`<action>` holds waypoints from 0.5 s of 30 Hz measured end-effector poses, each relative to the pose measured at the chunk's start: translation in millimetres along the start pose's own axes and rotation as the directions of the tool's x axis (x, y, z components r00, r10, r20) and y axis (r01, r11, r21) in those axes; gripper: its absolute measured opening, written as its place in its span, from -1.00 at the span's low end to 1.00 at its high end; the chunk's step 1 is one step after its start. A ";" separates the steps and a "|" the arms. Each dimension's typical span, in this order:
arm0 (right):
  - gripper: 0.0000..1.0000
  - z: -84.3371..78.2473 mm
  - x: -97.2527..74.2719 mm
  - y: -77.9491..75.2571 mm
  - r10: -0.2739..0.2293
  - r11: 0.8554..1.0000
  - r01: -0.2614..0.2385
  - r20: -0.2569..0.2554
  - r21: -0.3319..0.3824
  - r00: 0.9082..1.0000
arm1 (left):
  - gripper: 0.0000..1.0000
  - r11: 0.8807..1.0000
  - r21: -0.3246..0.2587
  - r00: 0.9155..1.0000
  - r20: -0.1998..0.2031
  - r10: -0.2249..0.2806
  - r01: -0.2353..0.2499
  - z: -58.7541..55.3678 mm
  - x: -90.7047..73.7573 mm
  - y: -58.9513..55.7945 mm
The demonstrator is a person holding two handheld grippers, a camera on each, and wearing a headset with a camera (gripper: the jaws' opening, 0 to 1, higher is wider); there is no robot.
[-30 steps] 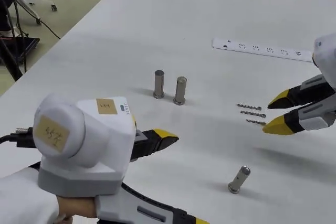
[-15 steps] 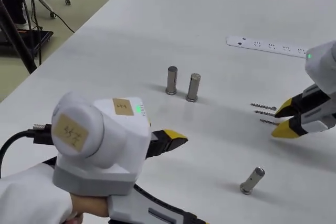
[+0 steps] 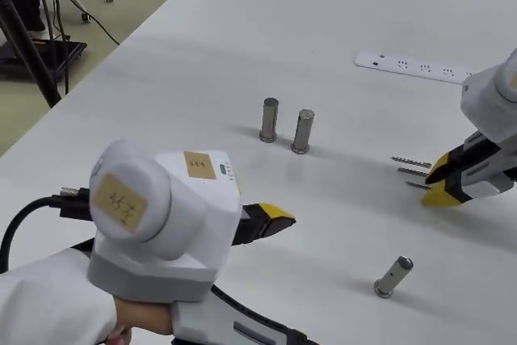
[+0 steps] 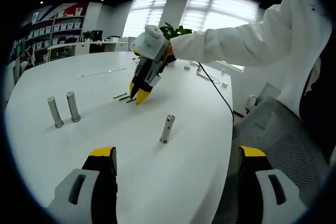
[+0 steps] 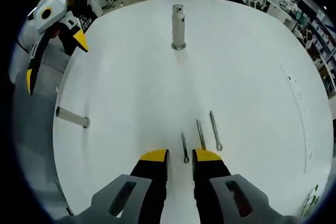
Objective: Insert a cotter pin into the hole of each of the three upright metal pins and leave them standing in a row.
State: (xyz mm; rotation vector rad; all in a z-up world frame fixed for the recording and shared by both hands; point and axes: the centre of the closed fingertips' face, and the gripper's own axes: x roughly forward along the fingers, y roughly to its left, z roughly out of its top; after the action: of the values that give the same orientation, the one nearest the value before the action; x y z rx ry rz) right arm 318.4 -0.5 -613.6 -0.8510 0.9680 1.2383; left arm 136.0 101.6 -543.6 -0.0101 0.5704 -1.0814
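Two shiny round metal pins (image 3: pixel 269 119) stand mid-frame; a third pin (image 3: pixel 393 275) lies lower right. Right gripper (image 5: pixel 180 156) jaws barely apart beside thin cotter pins (image 5: pixel 201 135); left gripper (image 4: pixel 177 153) jaws wide, both empty.

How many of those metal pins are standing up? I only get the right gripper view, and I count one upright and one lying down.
Observer: Two. The head view shows two upright pins side by side; from your angle they probably line up.
Operator: And that other tool in my top corner, is it carrying anything?
Observer: No. The left gripper has its jaws wide apart with nothing between them, as its own view shows.
Operator: Who is holding my tool?
Observer: A person. The left gripper view shows a hand in a white sleeve around the right gripper.
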 end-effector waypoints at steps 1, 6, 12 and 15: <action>-0.77 0.0 0.0 -1.1 0.000 1.000 0.000 -0.005 -0.002 1.000 | 0.89 1.000 0.001 1.000 -0.002 0.001 -0.001 -0.4 0.3 0.1; -0.82 -0.5 0.5 -2.3 -0.006 0.999 0.004 -0.044 -0.035 0.999 | 0.89 1.000 -0.005 1.000 -0.002 -0.001 0.001 -1.7 1.8 0.0; -0.82 0.4 0.5 -1.7 -0.002 0.998 -0.001 -0.060 -0.057 0.998 | 0.87 1.000 -0.002 1.000 -0.013 -0.012 0.012 -4.9 3.6 -0.1; -0.82 1.4 1.6 -1.4 -0.001 0.998 -0.005 -0.081 -0.068 0.997 | 0.87 1.000 -0.006 1.000 0.002 -0.013 0.013 -1.3 4.0 -0.2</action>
State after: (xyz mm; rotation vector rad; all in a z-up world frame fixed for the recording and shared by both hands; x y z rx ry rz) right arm 320.0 1.2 -614.5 -0.9601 0.9957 1.2528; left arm 136.6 98.5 -546.4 -0.0203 0.5724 -1.0926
